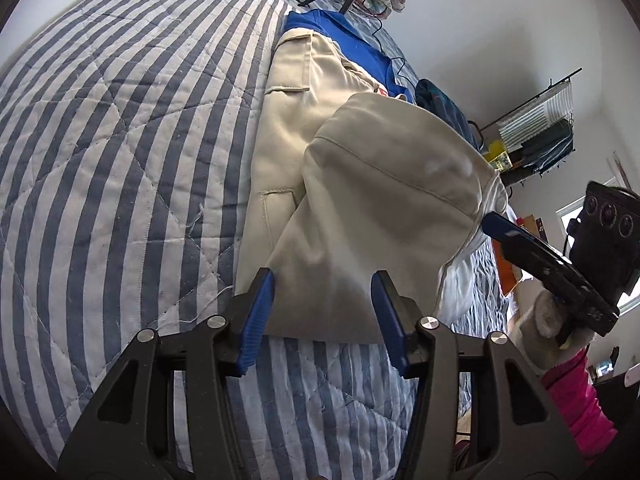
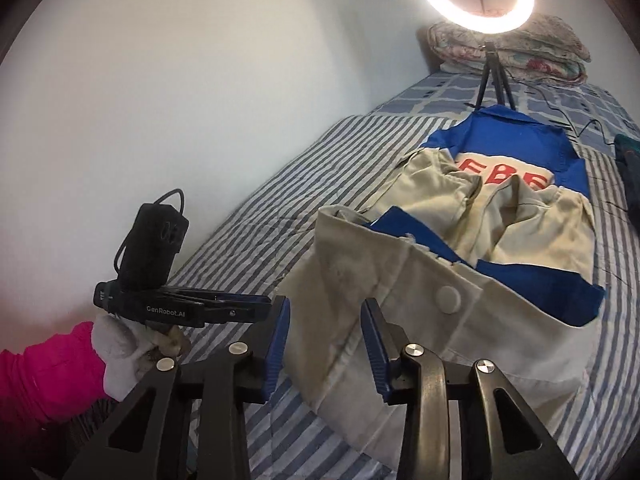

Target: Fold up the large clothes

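A beige and blue jacket (image 1: pixel 360 200) with red letters lies along the striped bed; part of it is folded over and humps up. In the left wrist view my left gripper (image 1: pixel 322 312) stands open astride the beige hem, the cloth showing between its blue pads (image 1: pixel 256 316) without being pinched. My right gripper (image 1: pixel 504 232) reaches the raised edge from the right. In the right wrist view the right gripper (image 2: pixel 326 336) is open over the jacket (image 2: pixel 400 300) near a white snap, cloth showing in the gap. The left gripper (image 2: pixel 268 305) sits at the jacket's left edge.
The blue-and-white striped quilt (image 2: pixel 320 152) covers the bed against a white wall. A ring light on a tripod (image 2: pixel 492 76) and folded floral bedding (image 2: pixel 520 52) stand at the bed's head. A dark teal garment (image 2: pixel 628 160) lies at the right. Gloved hands in pink sleeves (image 2: pixel 52 364) hold both grippers.
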`<state>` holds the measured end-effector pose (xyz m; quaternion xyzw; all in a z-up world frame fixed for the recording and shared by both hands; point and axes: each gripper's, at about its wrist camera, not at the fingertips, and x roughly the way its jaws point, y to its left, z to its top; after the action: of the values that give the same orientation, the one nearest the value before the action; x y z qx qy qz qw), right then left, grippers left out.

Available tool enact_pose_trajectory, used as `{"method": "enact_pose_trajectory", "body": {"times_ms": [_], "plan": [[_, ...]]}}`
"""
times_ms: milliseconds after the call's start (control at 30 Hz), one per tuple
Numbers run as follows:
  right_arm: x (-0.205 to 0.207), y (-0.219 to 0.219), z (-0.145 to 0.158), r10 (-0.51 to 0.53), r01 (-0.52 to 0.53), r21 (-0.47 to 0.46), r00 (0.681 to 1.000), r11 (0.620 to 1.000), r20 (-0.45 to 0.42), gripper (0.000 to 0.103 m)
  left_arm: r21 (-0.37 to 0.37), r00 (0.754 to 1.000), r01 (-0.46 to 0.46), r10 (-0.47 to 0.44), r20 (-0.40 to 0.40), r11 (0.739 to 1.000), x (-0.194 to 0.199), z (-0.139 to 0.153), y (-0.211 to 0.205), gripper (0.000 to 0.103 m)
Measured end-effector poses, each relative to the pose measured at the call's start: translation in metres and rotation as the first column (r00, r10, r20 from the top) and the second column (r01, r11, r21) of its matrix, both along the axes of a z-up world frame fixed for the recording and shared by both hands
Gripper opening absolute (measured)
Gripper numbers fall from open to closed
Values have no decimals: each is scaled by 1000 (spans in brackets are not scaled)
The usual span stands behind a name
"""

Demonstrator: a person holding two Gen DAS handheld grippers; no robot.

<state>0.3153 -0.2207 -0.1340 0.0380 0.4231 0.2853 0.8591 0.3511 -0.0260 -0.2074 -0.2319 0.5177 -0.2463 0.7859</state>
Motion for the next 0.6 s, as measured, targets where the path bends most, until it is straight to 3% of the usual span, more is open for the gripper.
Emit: {"method": "enact_pose_trajectory", "body": {"times_ms": [100,267,333,433,533,600], "plan": [[17,12,-17,-7,7,-93,1000,996,4,33,30,1000,-4,5,-8,1000,-6,-4,0,37],[63,23,-61,-86,75,-284,996,956,-24,30,79,1000,-12,12,4,997,-15,-2,1,34],[65,26,-70,-83,70,-310,996,948,-27,30,91,999,-23,21,28,996,-18,8,3,34],[58,14,-53,-94,87,-235,995,968,-18,30,75,995,-27,19,96,997,-21,30,1,34],[35,-13,-19,-128,133,-145,991,980,44,33,114,984,-8,-13,177,993,-17,49,-15,34],[13,-39,0,-183,191,-121,980,974,78,41,135,979,2,-30,204,991,-11,53,-27,34]]}}
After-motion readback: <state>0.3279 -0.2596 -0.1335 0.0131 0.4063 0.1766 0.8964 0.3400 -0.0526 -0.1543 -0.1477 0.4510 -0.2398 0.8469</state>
